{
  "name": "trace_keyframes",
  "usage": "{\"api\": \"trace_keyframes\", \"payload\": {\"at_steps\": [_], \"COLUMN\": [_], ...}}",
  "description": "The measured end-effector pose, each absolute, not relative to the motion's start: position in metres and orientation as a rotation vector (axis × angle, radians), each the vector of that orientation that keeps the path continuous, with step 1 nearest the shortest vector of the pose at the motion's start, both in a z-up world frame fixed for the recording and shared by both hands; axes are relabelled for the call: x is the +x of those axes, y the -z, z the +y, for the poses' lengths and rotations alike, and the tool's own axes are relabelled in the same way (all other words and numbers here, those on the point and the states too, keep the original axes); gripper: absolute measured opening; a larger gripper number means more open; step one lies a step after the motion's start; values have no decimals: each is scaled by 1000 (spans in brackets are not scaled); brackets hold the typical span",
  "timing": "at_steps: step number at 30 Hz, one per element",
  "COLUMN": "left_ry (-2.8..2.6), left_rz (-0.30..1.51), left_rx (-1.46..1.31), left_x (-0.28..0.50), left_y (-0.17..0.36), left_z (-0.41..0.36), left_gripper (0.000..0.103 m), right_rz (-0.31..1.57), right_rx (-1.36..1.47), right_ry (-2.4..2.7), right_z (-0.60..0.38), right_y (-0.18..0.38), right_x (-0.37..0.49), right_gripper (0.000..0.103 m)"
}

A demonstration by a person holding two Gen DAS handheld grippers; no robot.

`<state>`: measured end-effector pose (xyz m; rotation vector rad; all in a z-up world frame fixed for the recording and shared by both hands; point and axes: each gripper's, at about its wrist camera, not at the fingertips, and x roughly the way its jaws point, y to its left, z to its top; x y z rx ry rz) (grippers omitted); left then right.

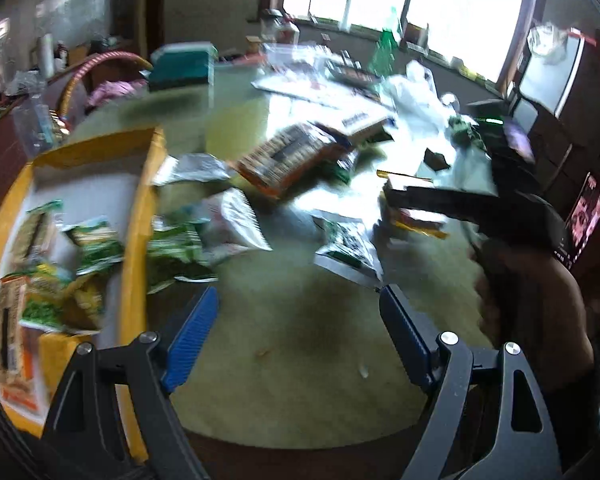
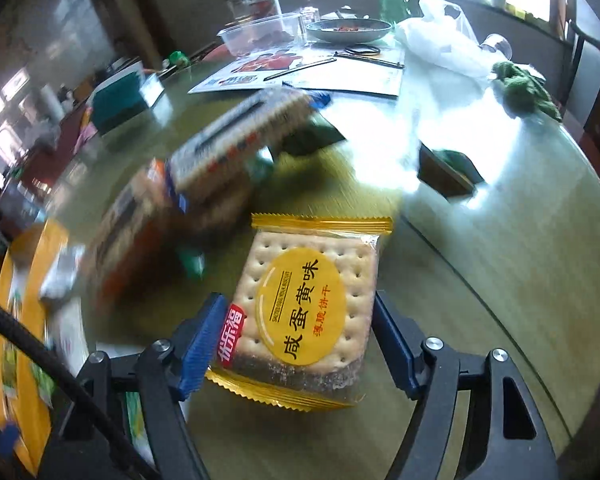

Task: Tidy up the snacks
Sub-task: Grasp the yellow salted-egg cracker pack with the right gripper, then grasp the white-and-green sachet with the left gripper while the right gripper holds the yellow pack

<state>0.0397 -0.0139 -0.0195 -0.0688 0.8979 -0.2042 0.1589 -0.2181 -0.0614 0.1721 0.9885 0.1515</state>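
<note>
Between the blue pads of the right gripper [image 2: 296, 344], a cracker packet [image 2: 306, 312] is lying flat on the table [image 2: 500, 280], its yellow crimped ends pointing to twelve and six o'clock. The left pad [image 2: 204, 346] is touching the packet's nine-o'clock edge; whether the right pad is pressing the three-o'clock edge I cannot tell, so the grip is looking about half made. To finish it well, the person should be squeezing across the stiff cracker stack rather than the loose wrapper seam, and gently, since the crackers are likely to be snapping under a hard pinch; then lifting straight up before swinging toward the yellow tray [image 2: 24, 280] at nine o'clock.

At eleven o'clock of the packet a stack of boxed biscuits [image 2: 236, 148] is sitting close, blurred, and it is crowding the path toward the tray, so the lift should be clearing it first. A small green packet [image 2: 194, 264] is lying just beside the cracker packet at ten o'clock.

In the left wrist view the left gripper [image 1: 296, 340] is hanging with its jaws spread wide and nothing between them, over bare table. The tray [image 1: 136, 216] is at nine o'clock there, already holding several green snack bags [image 1: 96, 248], with more bags [image 1: 180, 248] spilling just outside its rim. The right gripper's dark arm [image 1: 460, 204] is reaching in at three o'clock. Farther off, toward twelve o'clock, a white plastic bag [image 2: 440, 36], a clear tub [image 2: 260, 34] and a dish [image 2: 348, 28] are standing well apart from the work.
</note>
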Motion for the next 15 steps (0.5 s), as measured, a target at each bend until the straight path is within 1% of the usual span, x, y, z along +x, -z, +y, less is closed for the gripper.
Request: {"api": "trace_keyframes", "payload": {"at_steps": [6,9,10,11,13,15], "left_ry": [253,266,260,251,225,219], "left_rz": [979,1010,1021,1036,1067,1050], "left_rx": [-84,-110,-112,-102,-85,-74], "left_x": [79,98,103,109,114,113], "left_y": [38,45,47,50,57,57], "left_z": [-35,-42,-45,-49,-54,-57], "left_gripper": [83,82,74,69,50,49], "right_rz": [940,923,919,916,911,906], "right_rx": [253,188,183,177,174,157], "right_ry": [-184,-168,-166,-165,-169,-172], "right_z": [-256,-254,-253,-253,-254,-252], "right_y": [64,64,63,64,63,63], "right_x": [84,55,51,47,42,39], "right_gripper": [72,72,72,72,71,72]}}
